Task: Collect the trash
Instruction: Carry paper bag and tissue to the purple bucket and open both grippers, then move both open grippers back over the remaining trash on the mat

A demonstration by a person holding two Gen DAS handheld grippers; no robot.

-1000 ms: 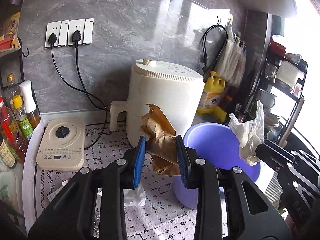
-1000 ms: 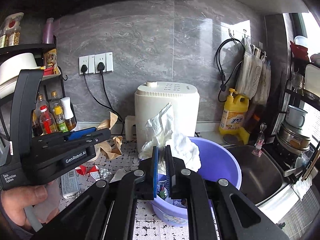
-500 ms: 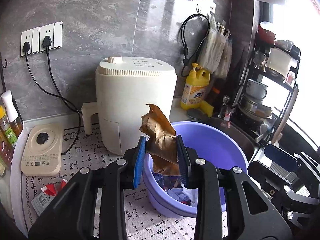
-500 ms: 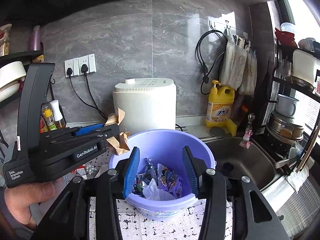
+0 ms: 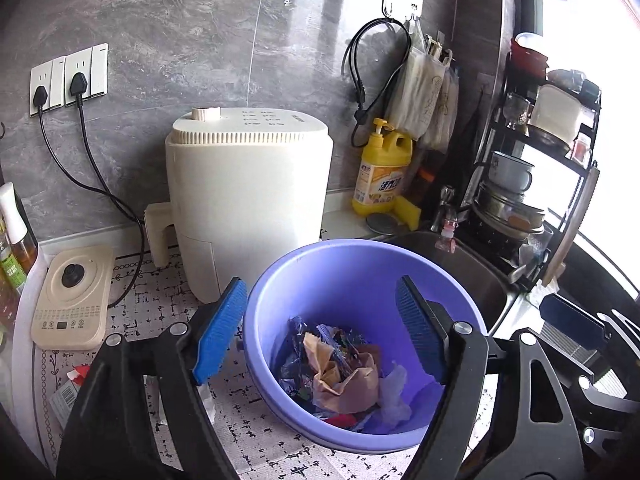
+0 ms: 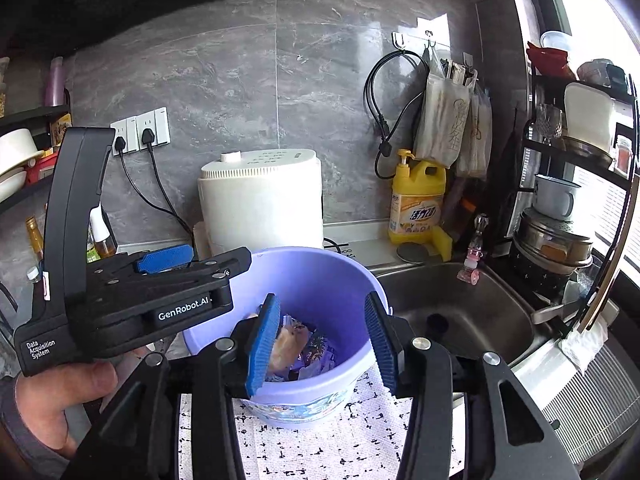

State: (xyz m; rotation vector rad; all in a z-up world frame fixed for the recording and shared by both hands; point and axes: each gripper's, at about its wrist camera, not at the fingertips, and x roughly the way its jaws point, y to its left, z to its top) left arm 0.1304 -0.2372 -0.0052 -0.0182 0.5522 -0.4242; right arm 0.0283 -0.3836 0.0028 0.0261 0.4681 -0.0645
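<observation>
A purple plastic bin (image 5: 352, 264) stands on the patterned counter mat, and it also shows in the right wrist view (image 6: 316, 276). Inside it lie crumpled brown paper (image 5: 344, 380), white tissue (image 5: 394, 396) and colourful wrappers. My left gripper (image 5: 320, 330) is open and empty above the bin's mouth. My right gripper (image 6: 322, 340) is open and empty over the bin's near rim. The left gripper's body (image 6: 132, 292) shows at the left in the right wrist view. A few scraps of trash (image 5: 68, 388) lie on the mat at the left.
A white air fryer (image 5: 248, 196) stands behind the bin. A kettle base (image 5: 70, 300) sits at the left by several bottles. Yellow detergent (image 5: 384, 176), a steel sink (image 6: 460, 312) and a dish rack (image 6: 568, 208) are at the right.
My left gripper opened and dropped the brown paper into the bin. My right gripper had let go of the white tissue, which now lies in the bin, and stays open.
</observation>
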